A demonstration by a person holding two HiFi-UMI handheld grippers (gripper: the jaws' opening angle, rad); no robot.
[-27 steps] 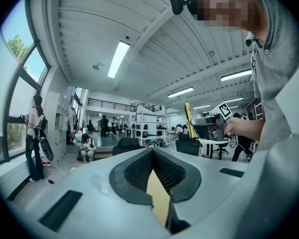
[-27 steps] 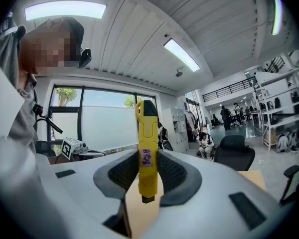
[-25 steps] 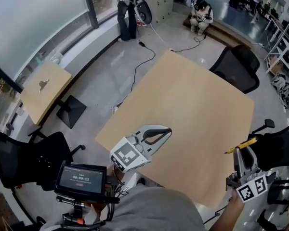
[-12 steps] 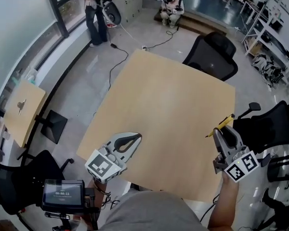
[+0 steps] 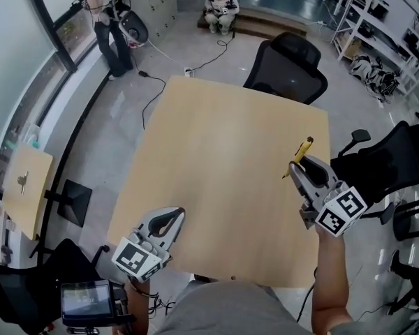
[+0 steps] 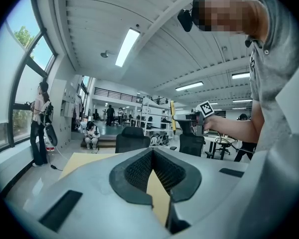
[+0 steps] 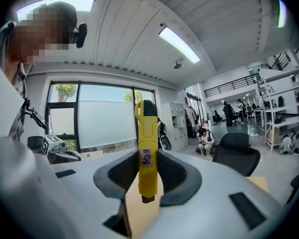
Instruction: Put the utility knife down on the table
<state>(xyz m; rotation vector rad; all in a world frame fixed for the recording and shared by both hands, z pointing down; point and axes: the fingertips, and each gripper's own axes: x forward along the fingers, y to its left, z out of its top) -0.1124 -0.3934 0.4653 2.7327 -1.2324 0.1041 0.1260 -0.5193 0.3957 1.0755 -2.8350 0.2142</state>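
Where the head view looks down, right gripper [image 5: 297, 167] clamps the yellow plastic utility knife [image 5: 299, 152] over the tan wooden table's [image 5: 223, 152] right edge; left gripper [image 5: 169, 220] sits at its near edge.
Left gripper view: jaws together, empty.
Right gripper view: jaws pinch the knife [image 7: 146, 151] mid-body; blade indistinct.

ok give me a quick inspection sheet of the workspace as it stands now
surface: light wooden table, top bare
job's things: yellow utility knife held in the air near the table's right edge, not yet set down
clutter: nothing seen on the table
grippers: right claw shut on the utility knife; left claw shut and empty, at the table's near left corner
cables: black cable trailing across the floor beyond the table's far left corner
surroundings: office chairs at the far and right sides; small side table to the left; standing person and crouching person in the background; shelves at far right
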